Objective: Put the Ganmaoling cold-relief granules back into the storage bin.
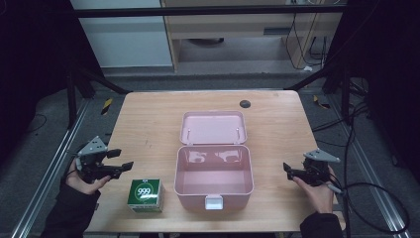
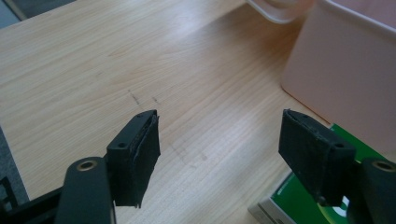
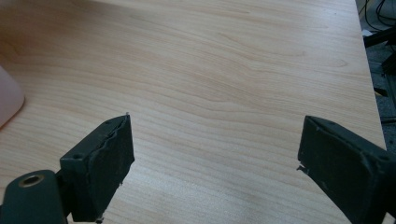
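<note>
An open pink box (image 1: pixel 214 174) stands mid-table, its lid (image 1: pixel 213 127) laid back flat behind it, and nothing shows inside. A green and white carton marked 999 (image 1: pixel 145 195) sits at the front left, just left of the box. My left gripper (image 1: pixel 124 159) hovers open over the table's left side, a little behind the carton. In the left gripper view the open gripper (image 2: pixel 218 116) frames bare wood, with the carton (image 2: pixel 303 196) low at the right and the box wall (image 2: pixel 345 79) beyond. My right gripper (image 1: pixel 289 171) is open right of the box, its fingers (image 3: pixel 102 158) wide apart.
The wooden table (image 1: pixel 148 124) has a small black round grommet (image 1: pixel 245 103) near its far edge. A rounded corner of the pink box (image 3: pixel 9 102) edges into the right gripper view. Cables (image 1: pixel 376 198) trail on the floor to the right.
</note>
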Available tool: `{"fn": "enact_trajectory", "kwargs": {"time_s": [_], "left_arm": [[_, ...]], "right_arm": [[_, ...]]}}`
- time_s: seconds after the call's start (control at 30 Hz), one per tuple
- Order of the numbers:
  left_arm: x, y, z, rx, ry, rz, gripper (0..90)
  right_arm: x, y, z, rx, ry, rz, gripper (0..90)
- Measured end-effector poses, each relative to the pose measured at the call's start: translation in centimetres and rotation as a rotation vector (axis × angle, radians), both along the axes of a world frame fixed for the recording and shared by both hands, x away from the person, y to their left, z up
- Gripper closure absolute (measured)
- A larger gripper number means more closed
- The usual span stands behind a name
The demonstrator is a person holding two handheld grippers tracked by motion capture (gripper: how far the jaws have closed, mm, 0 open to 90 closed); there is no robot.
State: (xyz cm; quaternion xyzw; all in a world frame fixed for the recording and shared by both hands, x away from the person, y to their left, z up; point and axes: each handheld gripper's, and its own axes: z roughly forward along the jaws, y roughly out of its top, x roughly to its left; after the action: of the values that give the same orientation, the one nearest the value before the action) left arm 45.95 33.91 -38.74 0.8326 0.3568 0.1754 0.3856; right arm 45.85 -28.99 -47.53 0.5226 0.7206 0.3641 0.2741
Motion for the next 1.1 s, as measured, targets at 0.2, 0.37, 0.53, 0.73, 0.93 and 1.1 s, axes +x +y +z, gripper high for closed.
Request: {"fn": "enact_trajectory", "kwargs": {"time_s": [0.2,0.37,0.53,0.73,0.93,1.1], "left_arm": [[0.0,-0.7,1.5,0.072,0.034,-0.078,26.6],[-0.1,-1.4,2.1,0.113,0.047,-0.157,23.3],[-0.4,-2.4,2.5,0.189,0.068,-0.265,20.6],[-0.8,-3.3,2.8,0.253,0.075,-0.332,18.5],[-0.9,-3.9,3.0,0.295,0.087,-0.384,16.7],[-1.2,-4.8,2.8,0.374,0.118,-0.454,13.6]], "right_arm": [[-0.1,0.0,0.1,-0.002,-0.011,0.007,10.7],[-0.1,0.0,0.1,0.001,-0.010,0.007,10.7],[-0.1,0.1,0.0,-0.004,-0.003,0.012,10.2],[-0.1,0.0,0.1,-0.002,0.001,0.012,9.6],[0.0,0.2,-0.1,-0.022,0.019,0.024,8.2],[0.0,0.1,-0.2,-0.032,0.022,0.029,7.7]]}}
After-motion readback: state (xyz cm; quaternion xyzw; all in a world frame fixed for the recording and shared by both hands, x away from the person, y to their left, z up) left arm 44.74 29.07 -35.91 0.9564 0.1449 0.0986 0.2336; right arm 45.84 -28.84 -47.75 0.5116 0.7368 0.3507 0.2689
